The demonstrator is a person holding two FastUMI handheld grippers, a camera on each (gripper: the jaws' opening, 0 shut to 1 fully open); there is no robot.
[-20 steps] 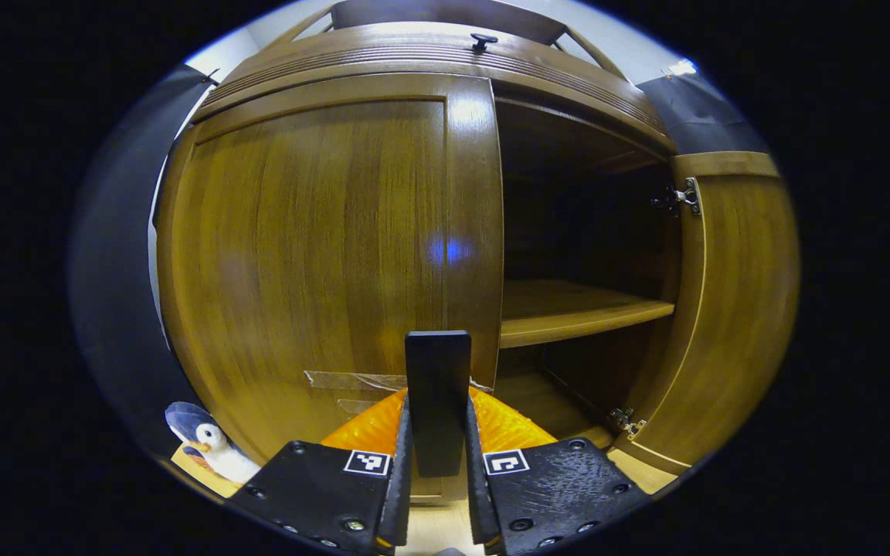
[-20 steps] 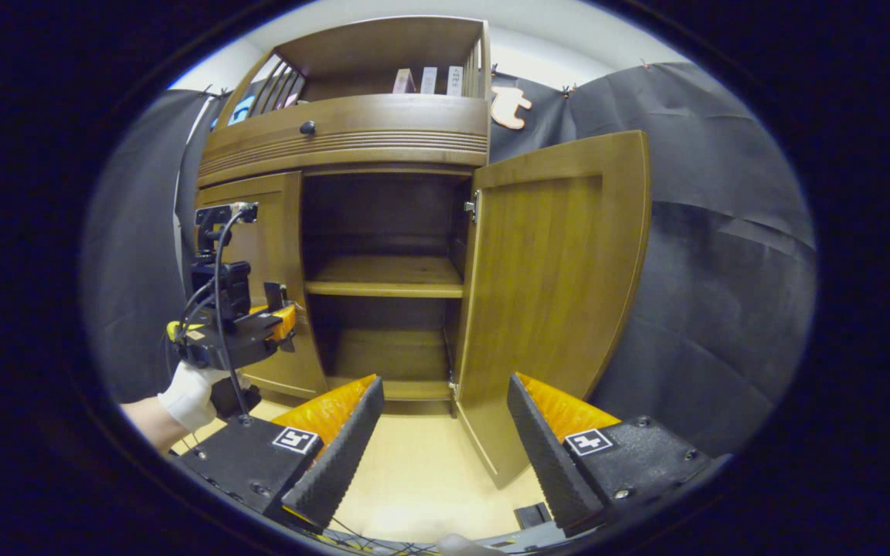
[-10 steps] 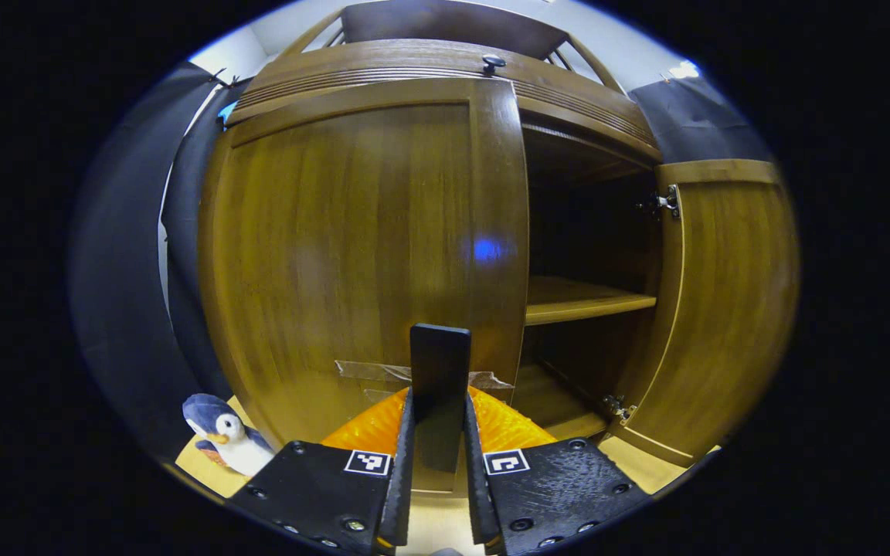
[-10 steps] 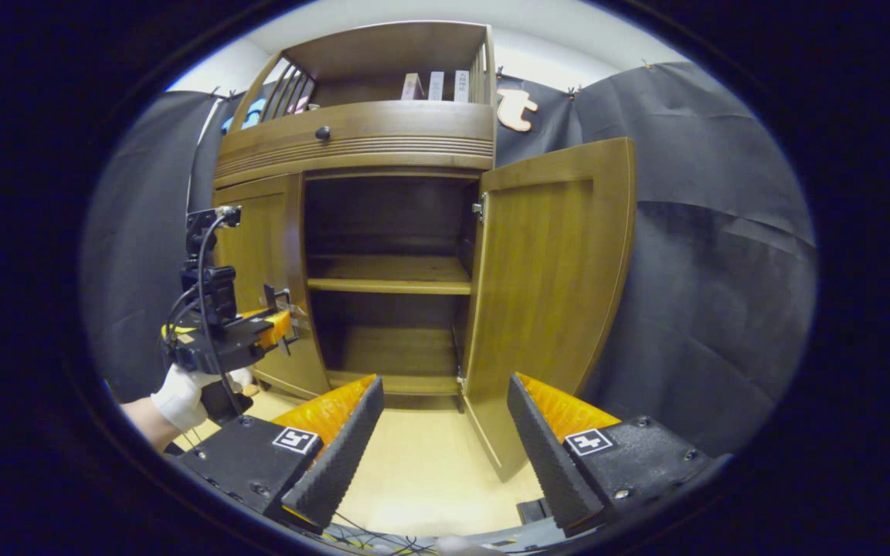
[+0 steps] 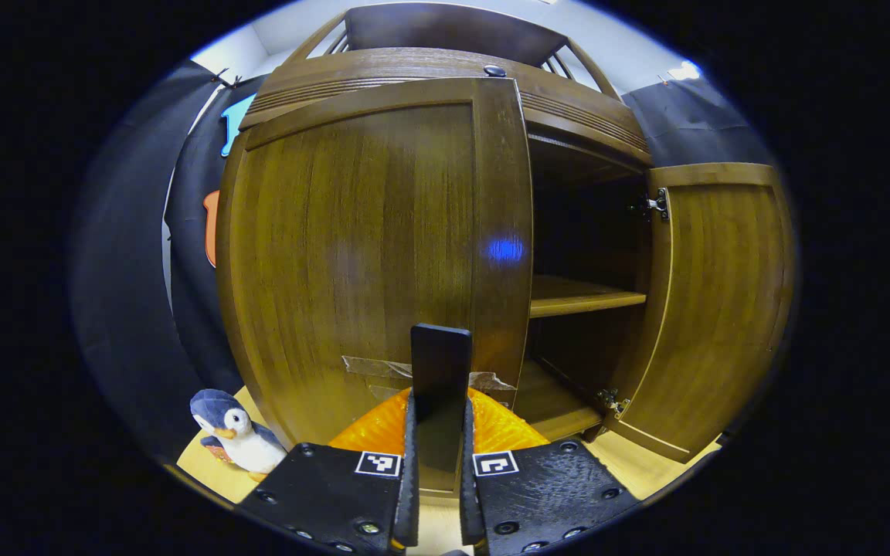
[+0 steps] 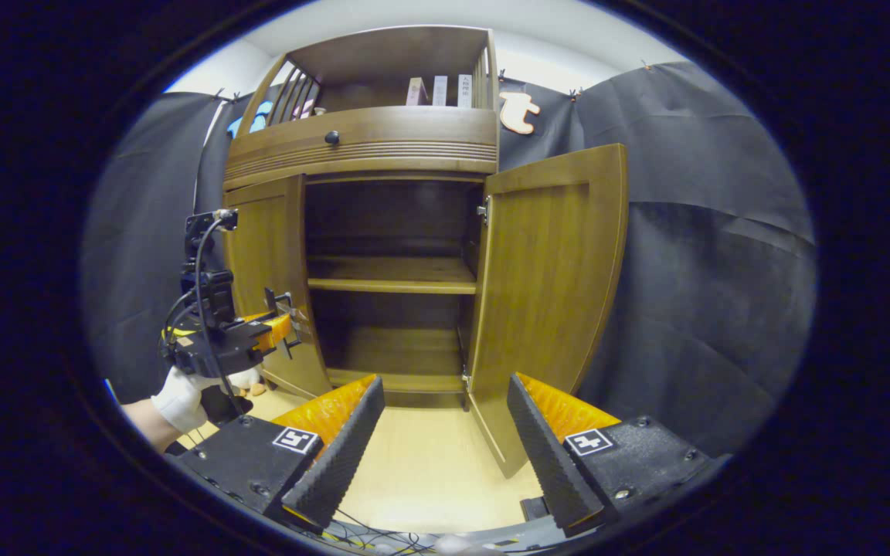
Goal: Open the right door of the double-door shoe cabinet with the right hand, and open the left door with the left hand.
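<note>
The wooden shoe cabinet's right door [image 6: 549, 286] stands wide open, showing a dark interior with a shelf [image 6: 391, 274]. The left door [image 5: 368, 255] is swung partly out from the frame. In the left gripper view a flat black handle [image 5: 440, 363] sticks out from that door's lower right edge, and my left gripper [image 5: 439, 417] is shut on it. The right gripper view shows the same left gripper [image 6: 279, 328] at the left door [image 6: 263, 255], held by a gloved hand [image 6: 182, 394]. My right gripper [image 6: 445, 417] hangs open, back from the cabinet, holding nothing.
A plush penguin [image 5: 232, 432] sits on the pale floor left of the cabinet. Above the doors runs a drawer with a dark knob [image 6: 331, 137], and an open top shelf holds a few books [image 6: 437, 90]. Black cloth hangs on both sides.
The left door has swung further out from the frame with my left gripper holding its handle. The right gripper has stayed open and drifted slightly.
</note>
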